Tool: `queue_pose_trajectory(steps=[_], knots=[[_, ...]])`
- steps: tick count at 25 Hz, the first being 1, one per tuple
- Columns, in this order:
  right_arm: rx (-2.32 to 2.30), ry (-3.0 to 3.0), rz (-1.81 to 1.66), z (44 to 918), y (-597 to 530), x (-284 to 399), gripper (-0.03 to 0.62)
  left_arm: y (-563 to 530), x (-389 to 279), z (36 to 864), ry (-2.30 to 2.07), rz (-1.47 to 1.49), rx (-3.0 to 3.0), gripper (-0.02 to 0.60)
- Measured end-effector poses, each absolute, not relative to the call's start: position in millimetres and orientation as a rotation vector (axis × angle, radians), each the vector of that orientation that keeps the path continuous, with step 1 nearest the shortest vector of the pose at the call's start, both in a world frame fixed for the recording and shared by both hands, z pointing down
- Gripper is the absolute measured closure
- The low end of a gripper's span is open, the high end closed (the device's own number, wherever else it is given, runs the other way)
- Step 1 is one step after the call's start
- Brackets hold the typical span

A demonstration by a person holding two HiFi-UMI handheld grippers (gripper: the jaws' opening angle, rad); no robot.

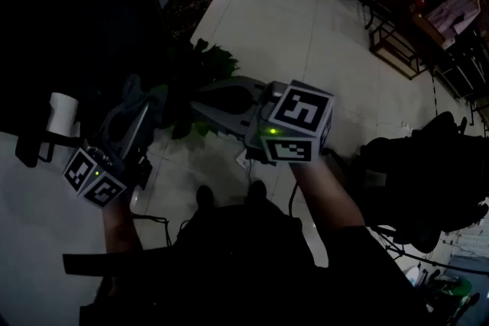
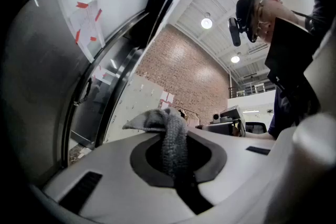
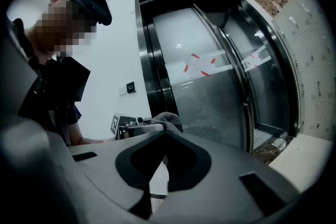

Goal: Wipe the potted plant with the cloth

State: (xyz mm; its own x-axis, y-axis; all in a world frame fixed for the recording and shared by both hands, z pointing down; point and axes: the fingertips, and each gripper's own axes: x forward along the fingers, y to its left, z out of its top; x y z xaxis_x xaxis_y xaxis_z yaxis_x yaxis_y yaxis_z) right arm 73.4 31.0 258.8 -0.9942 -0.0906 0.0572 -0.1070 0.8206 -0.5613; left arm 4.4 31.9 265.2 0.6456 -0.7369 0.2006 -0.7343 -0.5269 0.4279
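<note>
The head view is dark. My left gripper (image 1: 149, 99) at the lower left is shut on a grey cloth (image 1: 141, 93). In the left gripper view the cloth (image 2: 170, 134) rises from between the closed jaws (image 2: 174, 157) and flops to the left. The potted plant (image 1: 212, 61) shows dark green leaves just beyond both grippers. My right gripper (image 1: 197, 100) reaches in from the right, its tips close to the cloth and the leaves. Its jaws (image 3: 165, 157) are together with nothing between them. Ahead of them are the left gripper (image 3: 131, 126) and the cloth (image 3: 167, 119).
A pale tiled floor (image 1: 298, 34) lies beyond the plant. A white cup-like thing (image 1: 63, 112) stands on a dark surface at the left. Dark bags or a chair (image 1: 428, 179) sit at the right, a wooden rack (image 1: 397, 46) farther back. Metal and glass doors (image 3: 210, 76) stand nearby.
</note>
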Motion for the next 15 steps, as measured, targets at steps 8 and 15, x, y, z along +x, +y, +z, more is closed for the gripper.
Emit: queue_pose_trajectory(steps=[8,15], knots=[[0.088,-2.926,0.960,254,52,-9,0.592,50,-57,268,-1.141,0.042,2.366,0.568],[0.071,-2.913,0.929,241,61,-21,0.592,57,-66,257,-1.142,0.049,2.395,0.568]])
